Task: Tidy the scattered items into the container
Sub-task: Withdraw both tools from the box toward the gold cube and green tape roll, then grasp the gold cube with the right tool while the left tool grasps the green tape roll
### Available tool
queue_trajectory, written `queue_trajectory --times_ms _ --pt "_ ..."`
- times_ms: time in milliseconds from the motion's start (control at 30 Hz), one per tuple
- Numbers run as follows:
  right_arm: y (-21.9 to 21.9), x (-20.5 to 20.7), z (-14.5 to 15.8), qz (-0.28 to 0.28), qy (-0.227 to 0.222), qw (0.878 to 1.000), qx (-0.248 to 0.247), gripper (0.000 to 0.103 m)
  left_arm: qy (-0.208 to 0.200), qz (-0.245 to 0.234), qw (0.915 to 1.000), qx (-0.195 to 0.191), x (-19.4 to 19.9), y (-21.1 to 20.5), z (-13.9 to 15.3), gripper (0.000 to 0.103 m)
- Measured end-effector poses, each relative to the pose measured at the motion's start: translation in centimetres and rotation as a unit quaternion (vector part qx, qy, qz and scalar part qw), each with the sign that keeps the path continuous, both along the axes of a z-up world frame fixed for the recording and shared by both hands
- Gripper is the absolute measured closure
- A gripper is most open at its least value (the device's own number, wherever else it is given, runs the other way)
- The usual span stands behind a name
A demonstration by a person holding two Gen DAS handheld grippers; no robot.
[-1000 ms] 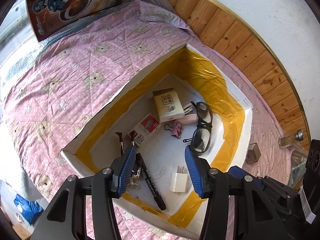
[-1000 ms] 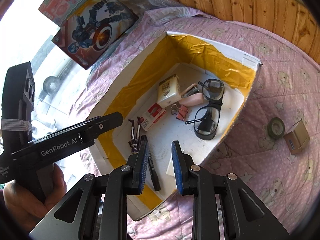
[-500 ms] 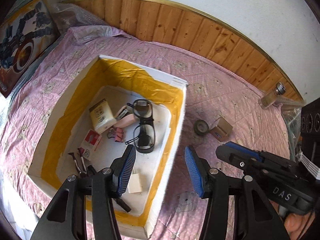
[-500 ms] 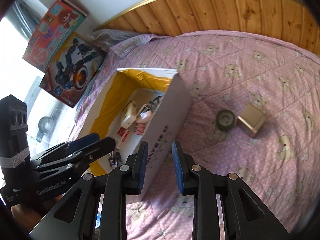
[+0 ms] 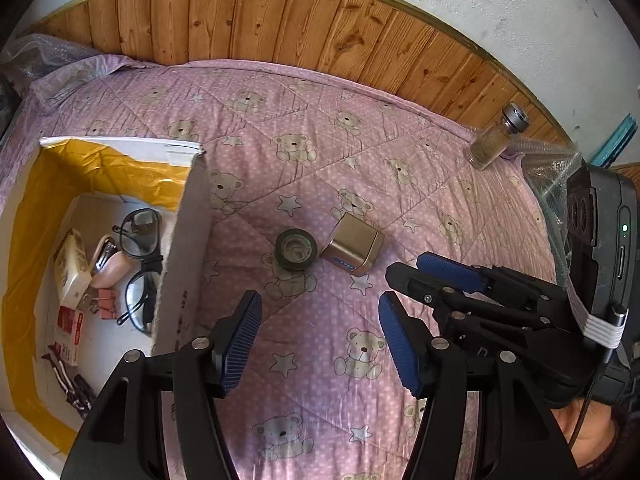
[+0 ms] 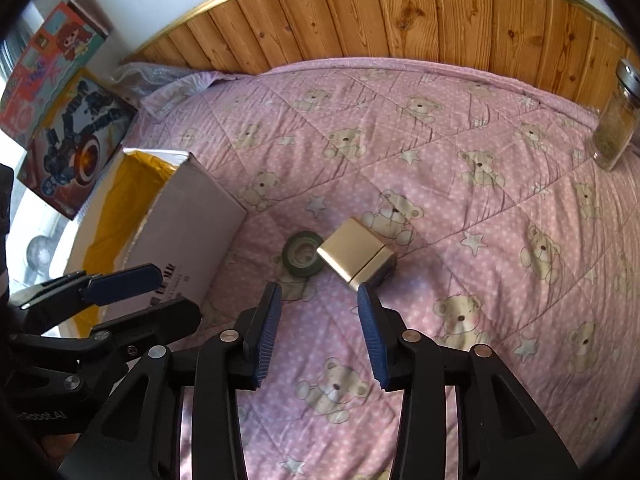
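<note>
A dark tape roll and a gold cube-shaped box lie side by side on the pink bear-print quilt. Left of them stands the white cardboard box with yellow tape inside, holding black glasses, a cream packet, a pink case, clips and a red-and-white pack. My left gripper is open above the quilt, short of the tape roll. Open as well, my right gripper hovers just in front of the gold box; it also shows in the left wrist view.
A glass jar with a metal lid stands at the far right by the wooden headboard. Toy boxes lean at the far left. Crinkled clear plastic lies at the right edge of the bed.
Both grippers have swung right, from over the cardboard box to the quilt beside it. The right gripper's jaws have widened from nearly closed to open. The tape roll and gold box are now close ahead.
</note>
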State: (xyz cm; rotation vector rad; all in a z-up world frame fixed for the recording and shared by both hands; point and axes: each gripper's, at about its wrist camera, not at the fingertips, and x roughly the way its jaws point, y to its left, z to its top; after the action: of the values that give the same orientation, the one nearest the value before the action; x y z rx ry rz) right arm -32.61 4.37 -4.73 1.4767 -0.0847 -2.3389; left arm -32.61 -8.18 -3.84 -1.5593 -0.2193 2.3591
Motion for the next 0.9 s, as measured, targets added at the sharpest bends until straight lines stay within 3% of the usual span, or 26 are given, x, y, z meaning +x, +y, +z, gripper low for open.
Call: queue_trajectory --times_ms 100,167,233,333,433,633,900 --pt "1.0 -1.8 -1.4 -0.016 -0.016 1.0 -0.004 0.059 -0.018 0.005 0.9998 -0.004 -1.4 0.4 -1.8 0.041" --pt "2.3 -3.0 -2.5 -0.06 -0.055 0.995 -0.059 0.057 -0.024 0.01 0.9996 -0.007 -2.0 0.4 -2.7 0.041" --pt "3.5 -3.9 -3.7 -0.117 -0.098 0.981 -0.119 0.047 -0.027 0.014 0.9994 -0.014 -2.5 0.3 -3.5 0.041" --pt "3.9 -5.0 -5.6 -0.184 -0.151 0.959 -0.152 0.044 -0.031 0.012 0.9992 -0.022 -2.8 0.2 -4.4 0.041" --pt "2.9 -5.9 -6.4 -0.21 -0.168 0.953 -0.137 0.042 -0.036 0.005 0.9989 -0.029 -2.9 0.1 -5.2 0.041" --pt "0.5 -7.7 -9.0 -0.21 -0.191 0.957 -0.062 0.038 -0.04 0.001 0.9989 -0.026 -4.0 0.0 -6.9 0.041" --pt "4.9 -6.1 -8.2 -0.217 -0.165 0.961 -0.053 0.048 -0.054 -0.004 0.998 -0.032 -6.4 1.9 -10.5 0.041"
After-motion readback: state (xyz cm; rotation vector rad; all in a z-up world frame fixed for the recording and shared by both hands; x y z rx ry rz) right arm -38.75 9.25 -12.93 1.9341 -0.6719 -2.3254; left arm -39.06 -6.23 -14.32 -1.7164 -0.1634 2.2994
